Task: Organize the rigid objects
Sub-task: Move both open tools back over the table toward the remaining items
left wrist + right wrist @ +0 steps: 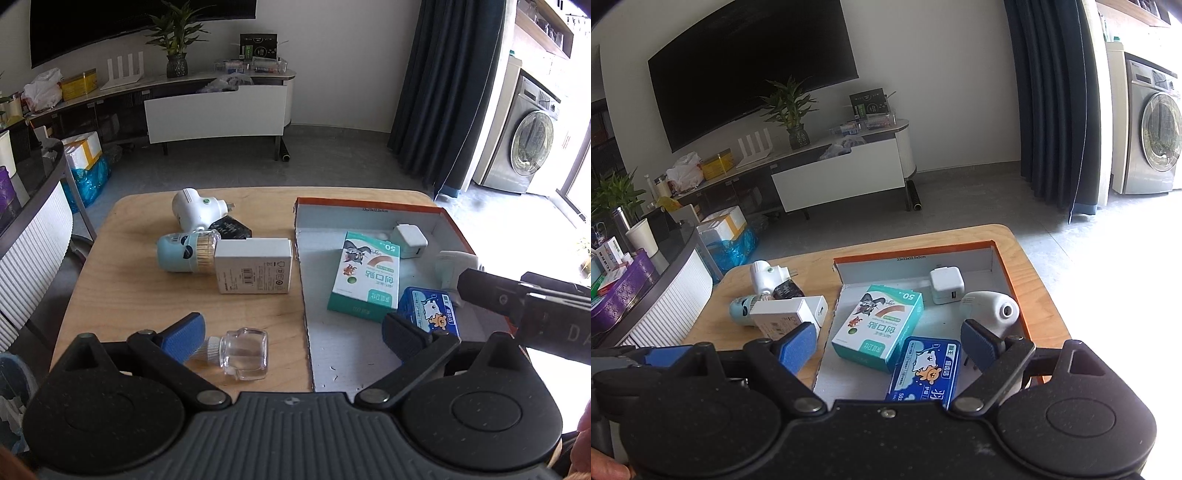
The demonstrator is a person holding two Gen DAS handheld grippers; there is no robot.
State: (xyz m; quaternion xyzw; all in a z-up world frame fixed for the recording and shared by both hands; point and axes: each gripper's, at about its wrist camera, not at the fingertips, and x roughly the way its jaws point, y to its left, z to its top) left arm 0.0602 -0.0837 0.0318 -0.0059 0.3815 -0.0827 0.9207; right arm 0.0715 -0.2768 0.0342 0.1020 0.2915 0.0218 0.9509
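My left gripper (293, 338) is open over the table's near edge. A clear glass bottle (243, 354) lies on its side between the fingers, its cap beside the left pad. On the wooden table (122, 295) lie a white box (255, 271), a light-blue toothpick jar (188, 251), a white plug-in device (192, 212) and a small black item (231, 229). My right gripper (892, 345) is open above the orange-rimmed cardboard box (1008, 273). A blue tin (923, 369) rests between its fingers, untouched by the pads. A teal bandage box (877, 325), a white charger (947, 284) and a white nozzle-shaped device (991, 310) also lie in there.
The cardboard box (369, 206) fills the table's right half. A ribbed white counter (672, 306) with a cup and a purple tin stands at the left. Beyond the table are grey floor, a TV cabinet (214, 114), a dark curtain (443, 92) and a washing machine (528, 147).
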